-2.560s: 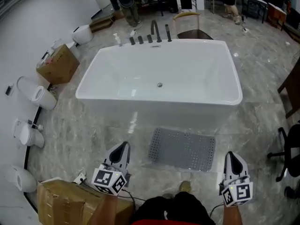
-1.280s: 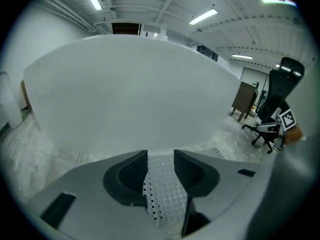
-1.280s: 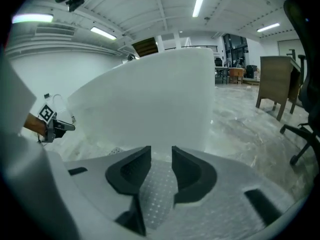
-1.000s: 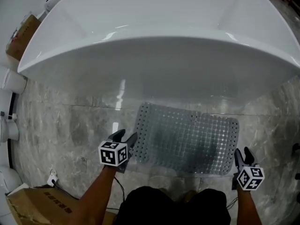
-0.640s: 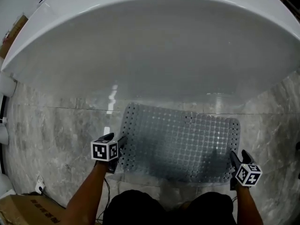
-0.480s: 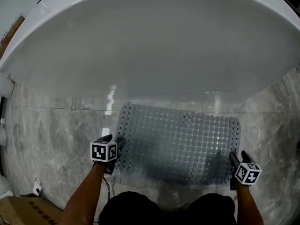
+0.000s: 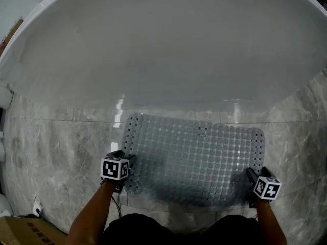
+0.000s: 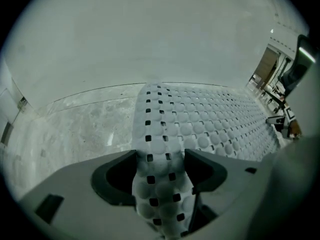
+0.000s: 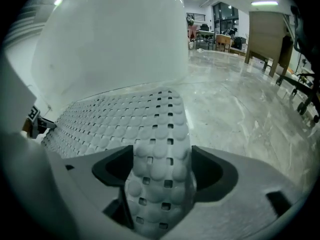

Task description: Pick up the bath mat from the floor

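A grey perforated bath mat (image 7: 194, 157) lies flat on the marble floor in front of the white bathtub (image 7: 168, 50). My left gripper (image 7: 129, 162) sits at the mat's near left corner, and my right gripper (image 7: 250, 175) at its near right corner. In the left gripper view the mat's (image 8: 200, 129) edge runs between the jaws of the left gripper (image 8: 161, 169), which are opening wide. In the right gripper view the mat's (image 9: 125, 119) edge likewise runs between the opening jaws of the right gripper (image 9: 162, 169). Neither pair of pads presses on the mat.
The tub's curved wall rises right behind the mat. Grey marble floor (image 7: 61, 147) spreads to the left and right. A cardboard box (image 7: 18, 235) shows at the bottom left corner, with a small plug (image 7: 36, 206) beside it. Furniture stands far off in the right gripper view.
The head has dropped closer to the floor. Both grippers have moved forward and down onto the mat's near corners, and the mat's edge now sits between each pair of jaws.
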A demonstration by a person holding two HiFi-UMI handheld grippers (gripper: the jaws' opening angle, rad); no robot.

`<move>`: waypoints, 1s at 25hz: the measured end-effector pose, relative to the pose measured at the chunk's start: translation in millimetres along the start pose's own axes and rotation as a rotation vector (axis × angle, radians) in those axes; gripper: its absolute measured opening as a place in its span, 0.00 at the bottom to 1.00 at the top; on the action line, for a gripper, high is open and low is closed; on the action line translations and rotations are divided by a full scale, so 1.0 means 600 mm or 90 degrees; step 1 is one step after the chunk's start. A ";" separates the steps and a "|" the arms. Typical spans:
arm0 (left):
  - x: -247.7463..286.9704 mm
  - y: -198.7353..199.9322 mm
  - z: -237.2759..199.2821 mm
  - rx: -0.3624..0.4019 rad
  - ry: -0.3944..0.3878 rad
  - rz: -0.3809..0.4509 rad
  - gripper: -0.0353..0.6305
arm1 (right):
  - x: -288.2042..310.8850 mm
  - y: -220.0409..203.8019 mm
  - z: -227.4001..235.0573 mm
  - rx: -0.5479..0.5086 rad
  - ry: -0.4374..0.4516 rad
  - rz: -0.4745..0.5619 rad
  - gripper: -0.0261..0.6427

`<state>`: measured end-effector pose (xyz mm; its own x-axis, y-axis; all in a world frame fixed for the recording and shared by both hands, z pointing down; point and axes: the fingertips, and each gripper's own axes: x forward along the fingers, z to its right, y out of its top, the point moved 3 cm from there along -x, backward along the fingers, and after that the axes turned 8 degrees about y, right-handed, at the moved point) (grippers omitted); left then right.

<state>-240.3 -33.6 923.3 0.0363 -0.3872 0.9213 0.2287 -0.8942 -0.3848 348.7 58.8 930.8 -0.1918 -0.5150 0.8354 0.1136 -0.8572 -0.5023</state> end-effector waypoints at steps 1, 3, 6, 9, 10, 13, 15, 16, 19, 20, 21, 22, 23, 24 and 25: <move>0.000 0.000 0.000 0.003 0.002 0.001 0.47 | 0.001 0.000 -0.001 -0.003 -0.010 0.004 0.58; -0.003 0.003 -0.003 0.005 0.006 0.010 0.48 | 0.000 -0.001 -0.003 -0.005 -0.020 0.009 0.58; -0.006 0.003 -0.007 0.001 0.009 0.026 0.48 | 0.000 -0.001 -0.011 -0.006 -0.013 0.010 0.50; -0.009 0.004 0.000 0.001 0.007 0.046 0.45 | 0.001 0.001 -0.023 -0.016 -0.003 0.008 0.39; -0.012 0.005 0.007 0.005 0.002 0.055 0.40 | 0.002 0.001 -0.027 -0.020 0.003 0.007 0.37; -0.017 0.008 0.025 0.016 -0.017 0.073 0.27 | 0.002 0.007 -0.045 -0.022 0.033 0.012 0.25; -0.020 0.009 0.029 0.015 -0.034 0.079 0.24 | -0.003 0.014 -0.059 -0.015 0.050 0.028 0.16; -0.022 0.010 0.031 0.013 -0.045 0.083 0.23 | -0.007 0.018 -0.065 -0.011 0.058 0.038 0.13; -0.034 0.017 0.036 -0.003 -0.077 0.112 0.19 | -0.021 0.029 -0.079 -0.004 0.088 0.069 0.12; -0.040 0.020 0.037 -0.013 -0.089 0.125 0.18 | -0.027 0.032 -0.083 -0.005 0.100 0.079 0.11; -0.046 0.023 0.038 -0.024 -0.100 0.138 0.17 | -0.033 0.036 -0.088 -0.007 0.111 0.089 0.11; -0.053 0.025 0.039 -0.035 -0.111 0.150 0.16 | -0.040 0.040 -0.094 -0.011 0.122 0.099 0.11; -0.060 0.027 0.040 -0.046 -0.121 0.161 0.16 | -0.048 0.045 -0.099 -0.015 0.133 0.109 0.11; -0.068 0.028 0.041 -0.056 -0.130 0.171 0.16 | -0.056 0.049 -0.104 -0.018 0.143 0.118 0.11; -0.076 0.029 0.043 -0.065 -0.139 0.182 0.16 | -0.065 0.055 -0.109 -0.020 0.153 0.128 0.11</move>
<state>-212.7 -25.7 876.0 0.2945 -0.5767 0.7621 0.0821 -0.7792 -0.6214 296.2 50.8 866.9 -0.3941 -0.6558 0.6439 0.1429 -0.7358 -0.6619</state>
